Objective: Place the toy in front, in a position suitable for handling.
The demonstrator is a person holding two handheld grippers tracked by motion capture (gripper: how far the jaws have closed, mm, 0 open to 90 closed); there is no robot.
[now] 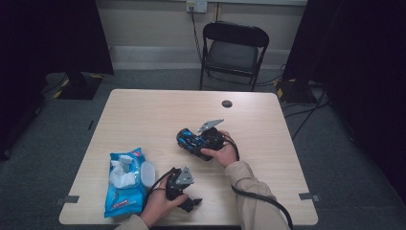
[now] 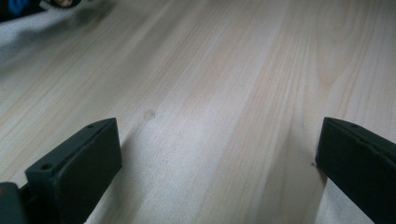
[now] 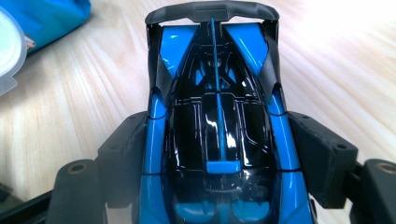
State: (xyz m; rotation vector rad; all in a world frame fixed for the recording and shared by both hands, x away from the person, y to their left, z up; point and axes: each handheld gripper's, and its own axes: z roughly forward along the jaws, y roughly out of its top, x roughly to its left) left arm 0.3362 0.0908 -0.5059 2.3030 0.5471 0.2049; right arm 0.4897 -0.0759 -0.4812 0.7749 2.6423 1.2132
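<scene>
A blue and black toy car [image 3: 217, 121] sits lengthwise between the jaws of my right gripper [image 3: 217, 154], which press on both its sides; its rear wing points away from the camera. In the high view the right gripper [image 1: 196, 143] carries the car [image 1: 187, 140] over the middle of the table. My left gripper [image 2: 219, 158] stands open over bare wood with nothing between its jaws. In the high view the left gripper [image 1: 189, 203] rests near the table's front edge.
A blue pack of wet wipes [image 1: 125, 182] with its lid open lies at the front left of the wooden table [image 1: 158, 112]; its corner [image 3: 42, 18] is visible in the right gripper view. A black folding chair [image 1: 233, 50] stands behind the table.
</scene>
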